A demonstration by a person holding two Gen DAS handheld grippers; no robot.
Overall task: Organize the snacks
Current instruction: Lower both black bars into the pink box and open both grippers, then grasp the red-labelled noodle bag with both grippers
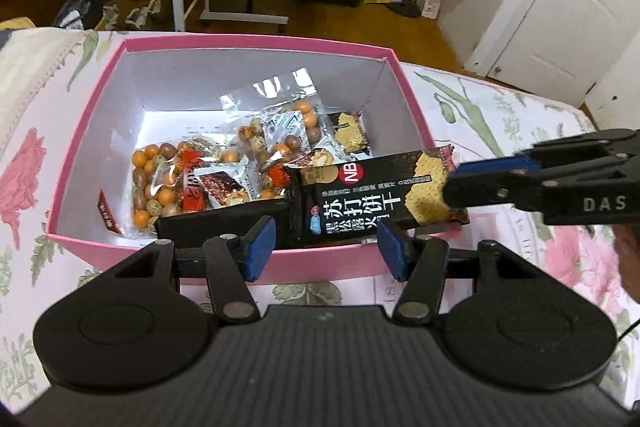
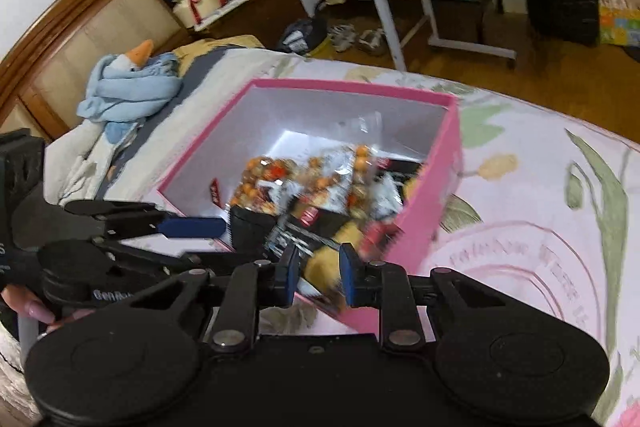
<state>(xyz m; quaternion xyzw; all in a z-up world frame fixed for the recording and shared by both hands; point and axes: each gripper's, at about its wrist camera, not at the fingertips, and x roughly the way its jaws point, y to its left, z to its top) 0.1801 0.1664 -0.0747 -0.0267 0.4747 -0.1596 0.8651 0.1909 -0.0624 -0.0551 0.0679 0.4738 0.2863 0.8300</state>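
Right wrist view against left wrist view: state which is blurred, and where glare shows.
Left wrist view: sharp, the black cracker packet print readable; glare on the clear snack bags in the pink box. Right wrist view: motion-smeared, box contents and the packet unreadable; fisheye bends the headboard.

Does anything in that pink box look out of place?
Yes. The black cracker packet is not lying inside with the other snacks: it slants across the near wall of the pink box, one end sticking out over the rim.
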